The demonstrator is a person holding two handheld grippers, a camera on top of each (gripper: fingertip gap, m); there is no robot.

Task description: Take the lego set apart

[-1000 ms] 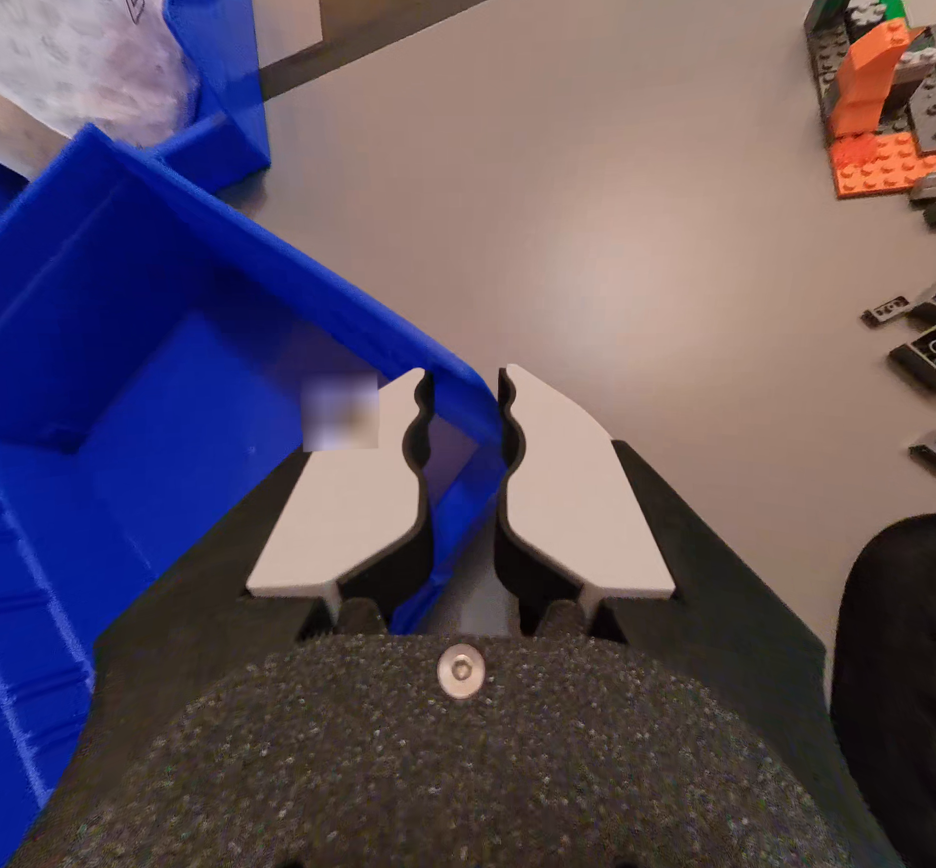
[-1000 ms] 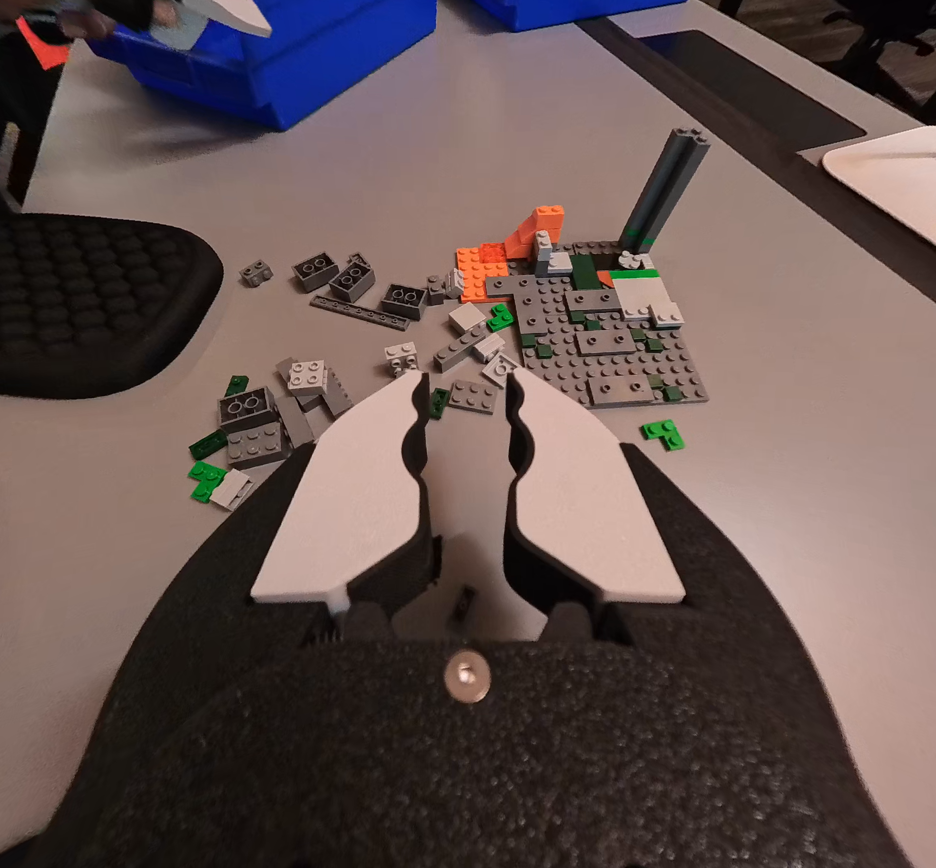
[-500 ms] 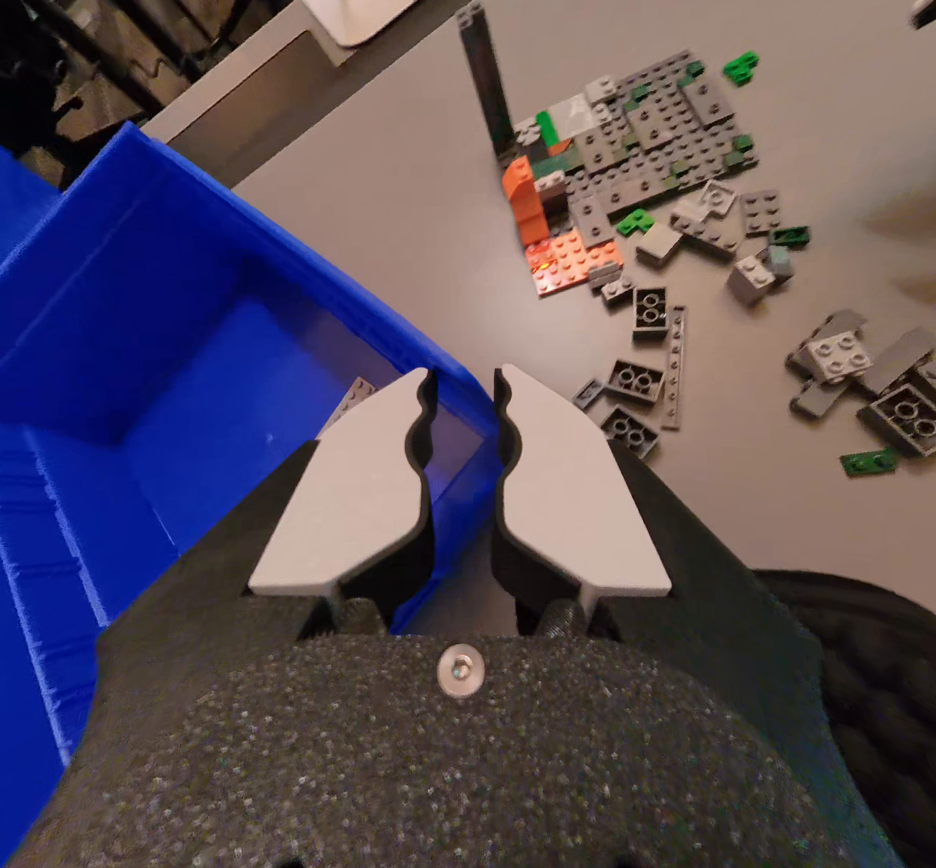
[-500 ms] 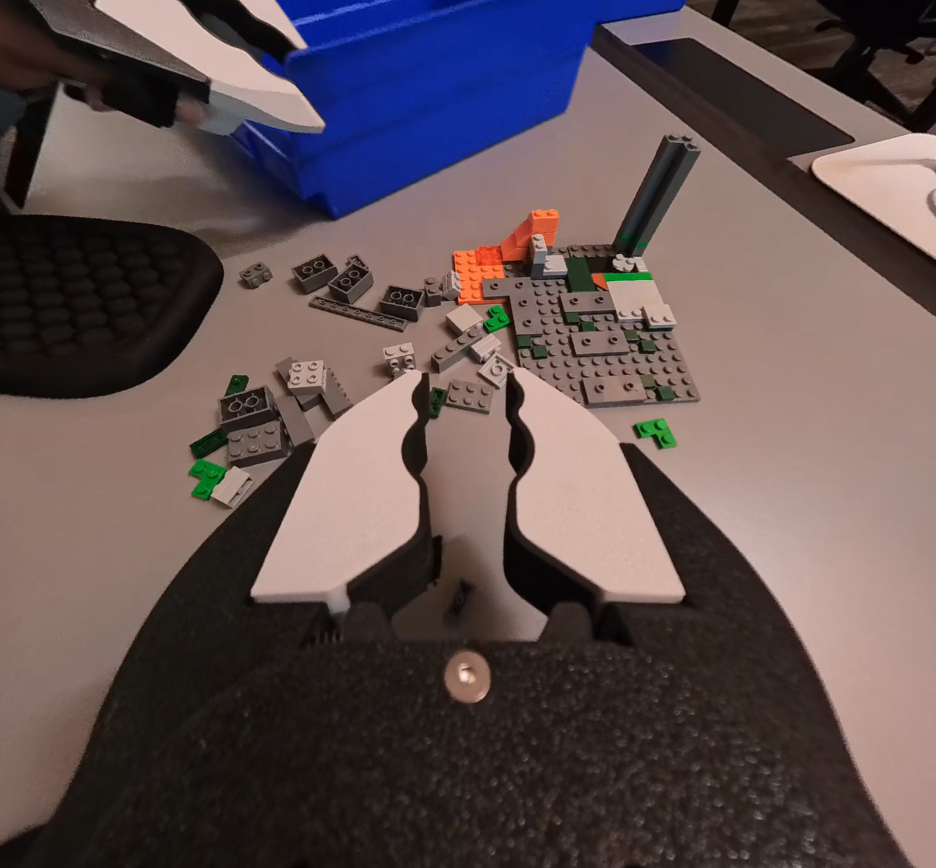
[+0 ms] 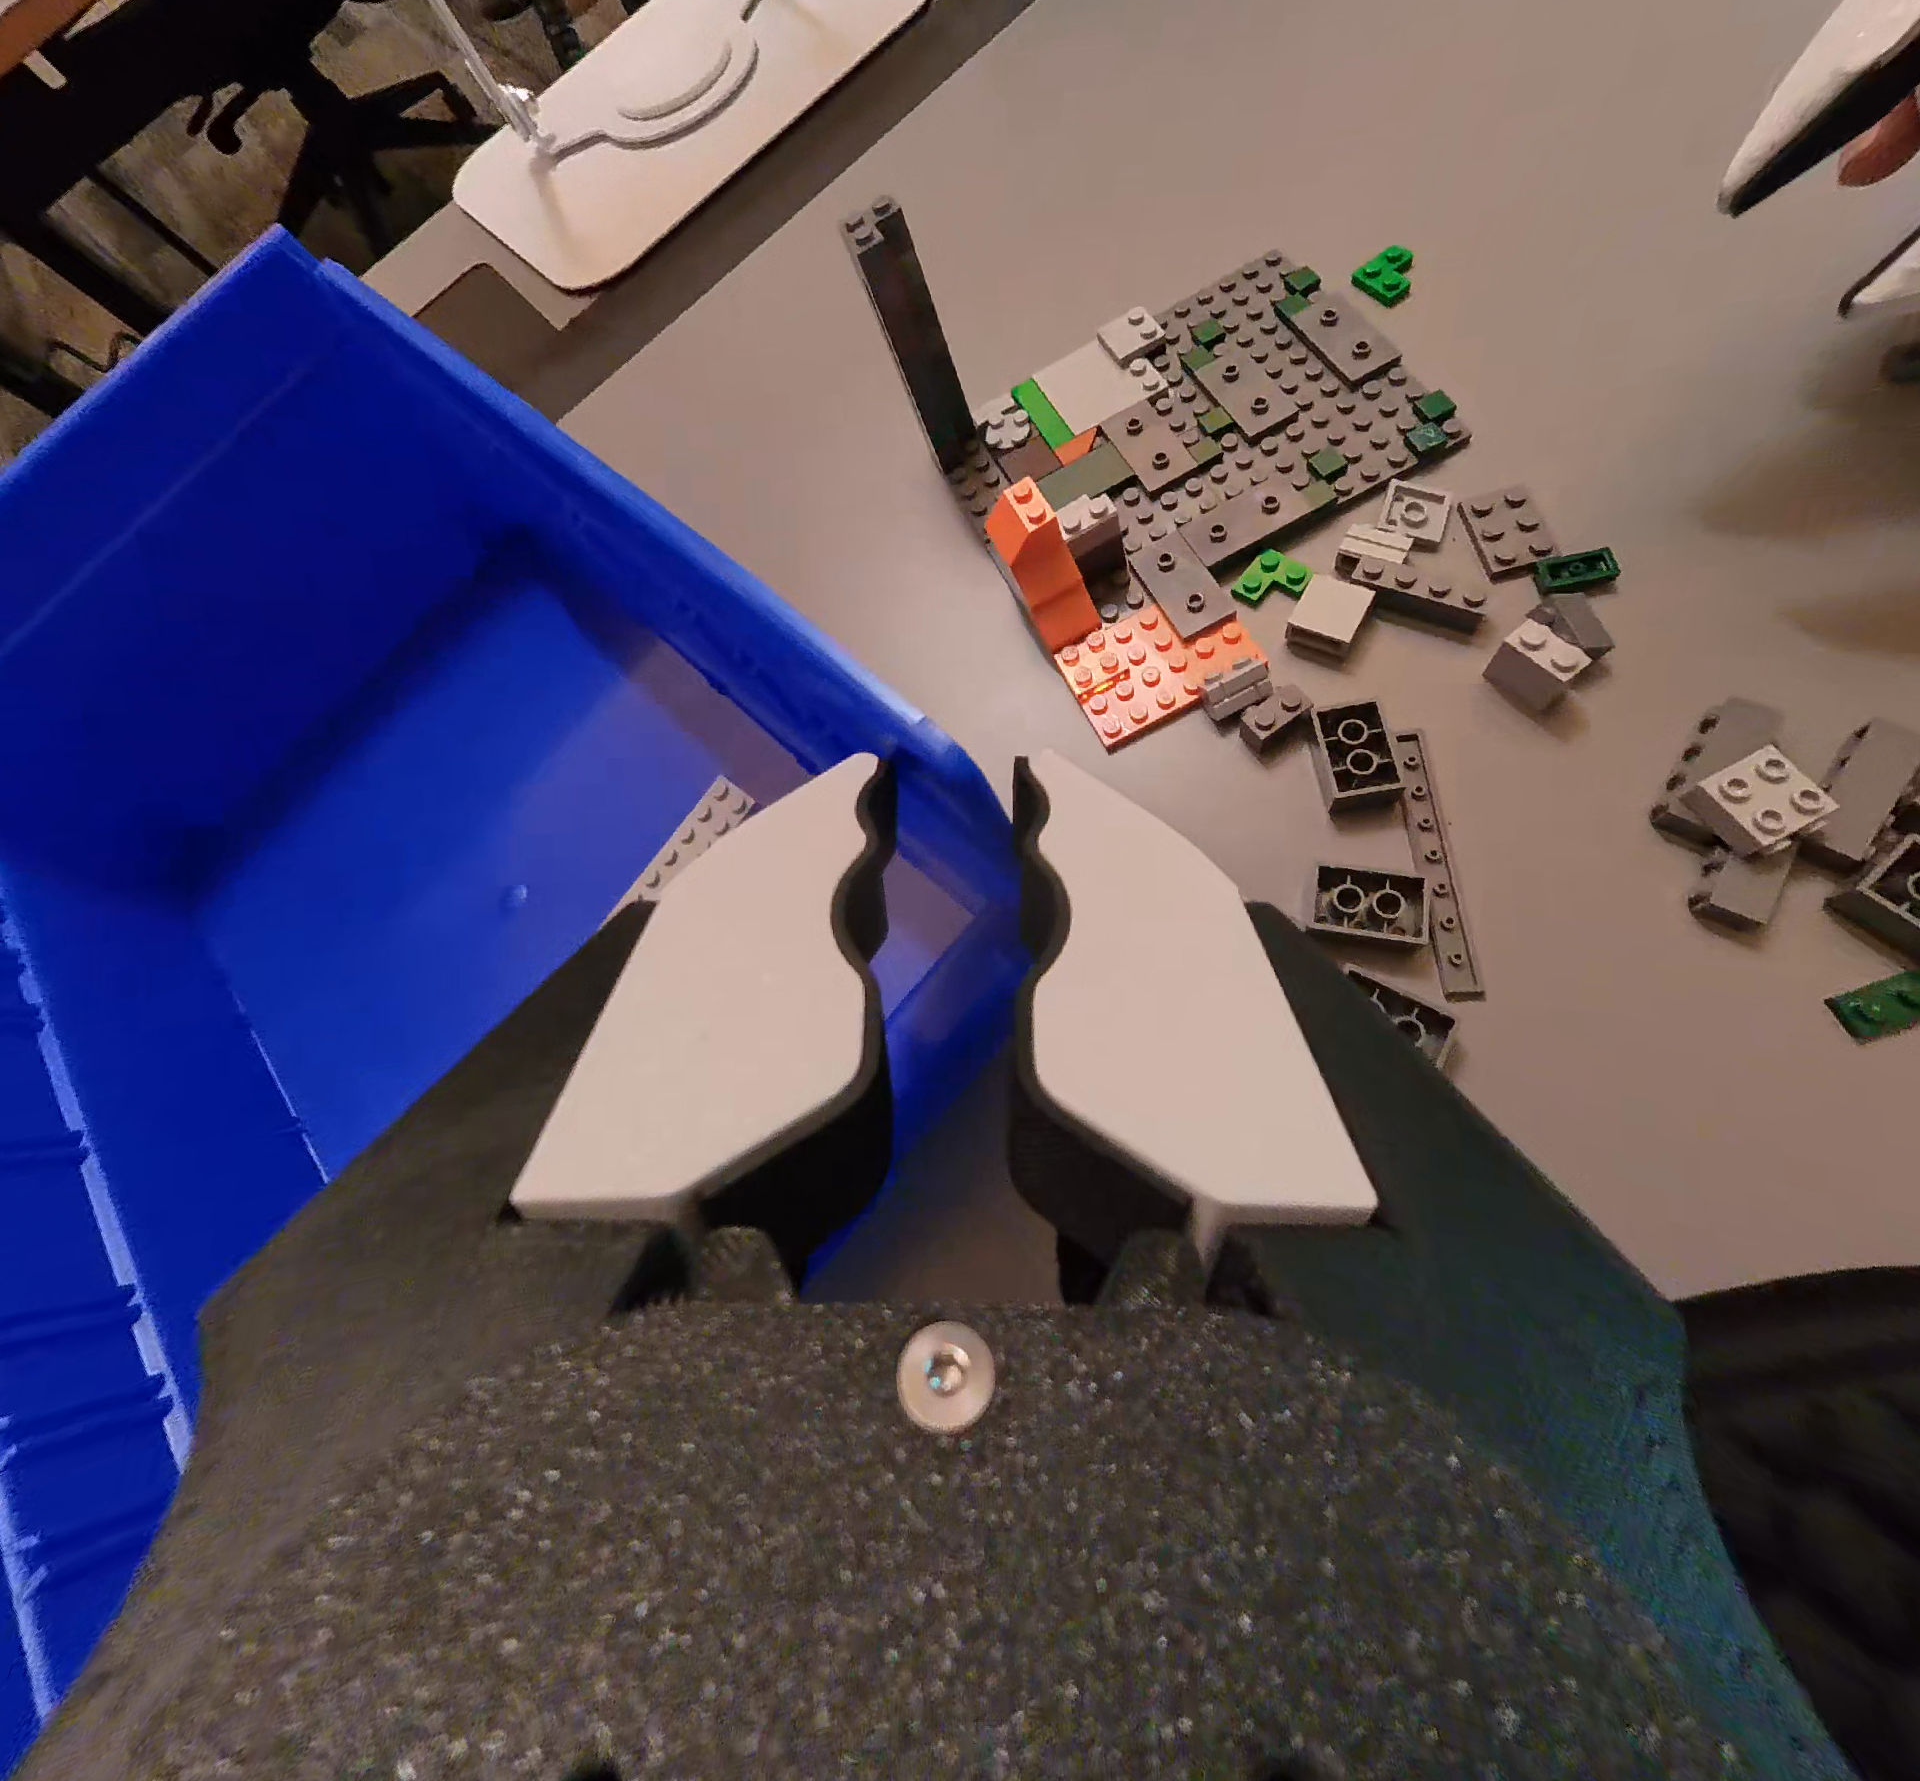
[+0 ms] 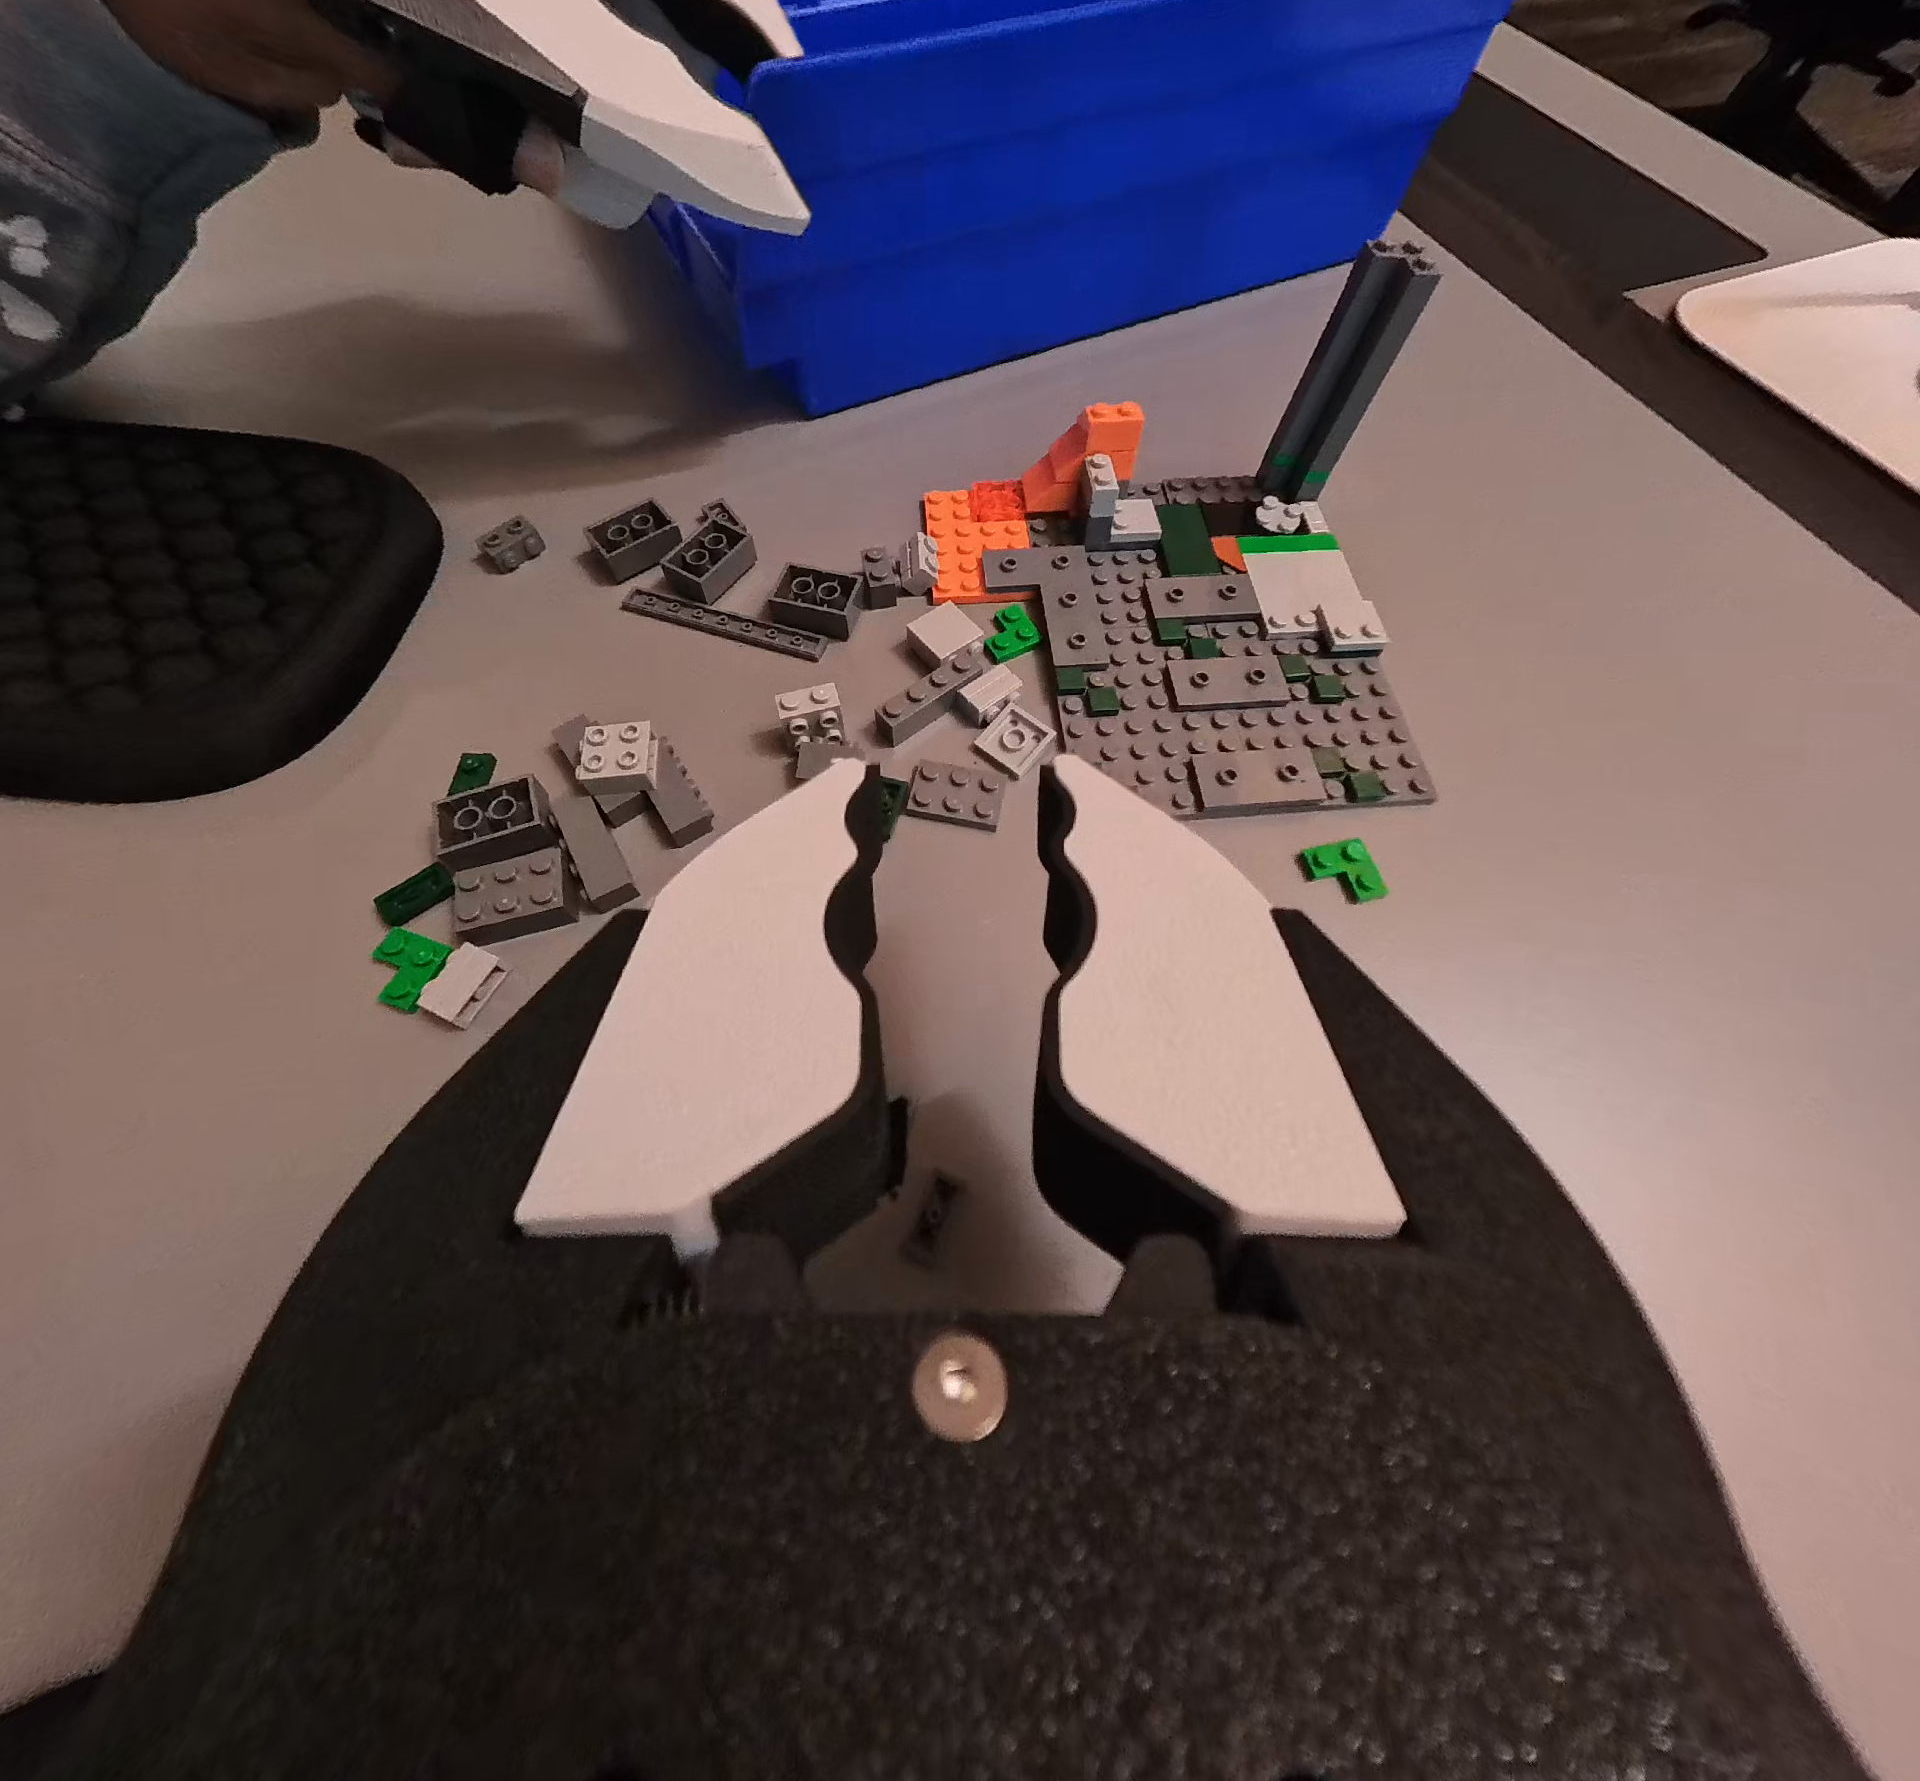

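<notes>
Beside a blue bin (image 6: 1091, 131) at frame top, the half-stripped lego set (image 6: 1236, 682) sits centre-right, light, rigid and likely best gripped by its tall dark pillar (image 6: 1345, 370), while the left gripper (image 5: 945, 775) and right gripper (image 6: 951, 775) hang slightly parted, empty.

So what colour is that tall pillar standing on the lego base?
The tall pillar is dark grey, with a thin green band near its foot. The right wrist view shows it best.

Blue bin (image 5: 343, 651), grey studded baseplate (image 6: 1236, 723), orange bricks (image 6: 1091, 453).
</notes>
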